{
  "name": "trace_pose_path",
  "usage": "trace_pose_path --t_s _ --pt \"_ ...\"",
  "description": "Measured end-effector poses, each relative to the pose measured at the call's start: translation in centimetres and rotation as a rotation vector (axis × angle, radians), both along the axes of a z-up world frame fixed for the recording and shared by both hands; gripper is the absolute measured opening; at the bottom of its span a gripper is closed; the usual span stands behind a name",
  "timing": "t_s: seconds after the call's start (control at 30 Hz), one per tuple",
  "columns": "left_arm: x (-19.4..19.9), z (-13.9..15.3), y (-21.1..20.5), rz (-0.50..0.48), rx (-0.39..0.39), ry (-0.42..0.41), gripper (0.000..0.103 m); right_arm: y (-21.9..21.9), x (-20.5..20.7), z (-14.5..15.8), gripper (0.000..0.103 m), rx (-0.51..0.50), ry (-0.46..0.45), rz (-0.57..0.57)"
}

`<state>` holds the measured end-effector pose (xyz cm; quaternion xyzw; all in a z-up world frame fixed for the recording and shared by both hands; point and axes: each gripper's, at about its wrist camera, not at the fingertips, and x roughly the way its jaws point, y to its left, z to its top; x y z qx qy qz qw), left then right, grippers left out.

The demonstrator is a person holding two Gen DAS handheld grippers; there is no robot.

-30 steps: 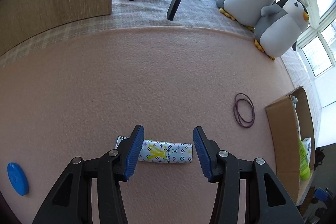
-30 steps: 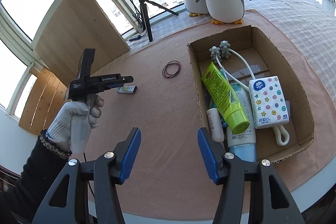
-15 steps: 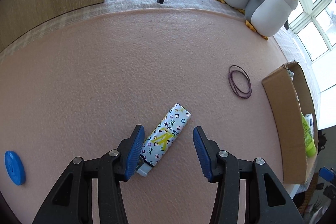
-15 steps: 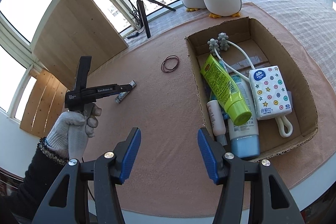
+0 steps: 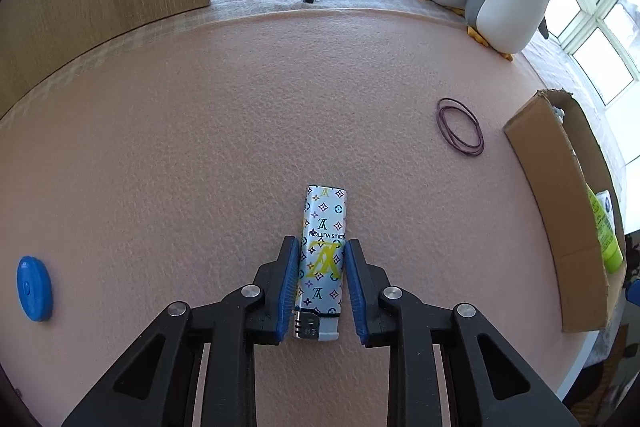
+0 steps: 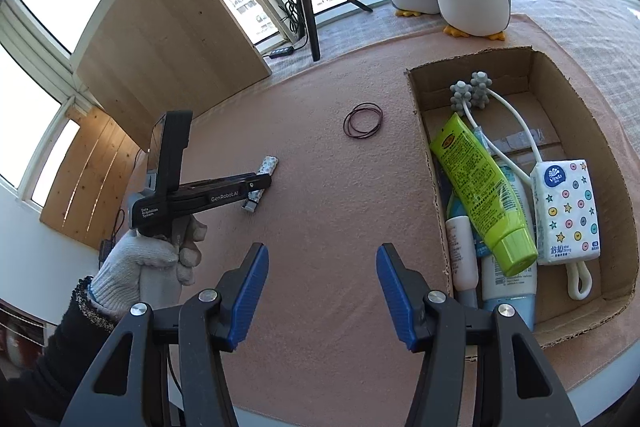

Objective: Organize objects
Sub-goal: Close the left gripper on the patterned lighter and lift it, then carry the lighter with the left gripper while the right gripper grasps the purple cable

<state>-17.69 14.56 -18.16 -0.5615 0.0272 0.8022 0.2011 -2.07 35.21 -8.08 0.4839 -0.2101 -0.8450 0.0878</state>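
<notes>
Between my left gripper's (image 5: 322, 281) blue pads (image 5: 289, 281) sits the lighter (image 5: 323, 259), flat on the pink mat (image 5: 200, 147), long axis running straight out along the fingers. Pads are nearly pressed onto its two long sides; I can't tell if both are touching yet, a thin sliver shows on each side. Metal head end is back toward my palm, patterned body pokes out past the tips.

Right gripper (image 6: 322, 297) is spread wide, holding nothing, hovering over the mat just left of the cardboard box (image 6: 424, 163).

Step in hand, as I read it: finish the pinch and lift.
- Close square on the flat long sides. The casing looks slick, so an off-centre squeeze could spin it or squirt it forward.
- Grip sits near the middle of the body, so balance should be fine. No need to re-seat.
- Lift straight up before swinging right, so it doesn't drag on the felt.

Box is off to the right and already holds tubes and a tissue pack (image 6: 568, 211); free floor looks to be at the far end. Rubber bands (image 5: 460, 127) lie between lighter and box, and a blue disc (image 5: 34, 287) lies far left, both still on the mat.
</notes>
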Motion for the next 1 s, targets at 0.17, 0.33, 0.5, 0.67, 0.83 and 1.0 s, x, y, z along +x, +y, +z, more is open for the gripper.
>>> trace_pose_path --t_s 0.17,0.33,0.5,0.67,0.83,1.0 --pt "2.4 -0.1 -1.8 0.033 0.034 -0.012 0.025 -0.7 -4.5 -0.1 0.052 -0.054 -0.009 0.068" --pt "4.8 -0.1 -3.0 0.041 0.032 -0.016 0.026 -1.7 -10.8 -2.1 0.052 -0.002 -0.078 0.104" --pt "6.8 -0.1 -4.8 0.066 0.055 -0.026 0.026 -2.3 -16.1 -4.6 0.052 0.050 -0.143 0.085" --pt "7.9 0.0 -6.3 0.095 0.080 -0.039 0.026 -2.0 -19.3 -7.5 0.052 0.097 -0.222 0.046" --pt "8.2 0.1 -6.6 0.110 0.085 -0.043 0.026 -2.8 -21.0 -9.1 0.052 0.173 -0.257 0.062" --pt "8.3 0.2 -6.7 0.110 0.086 -0.052 0.026 -3.3 -21.2 -9.7 0.053 0.216 -0.269 0.096"
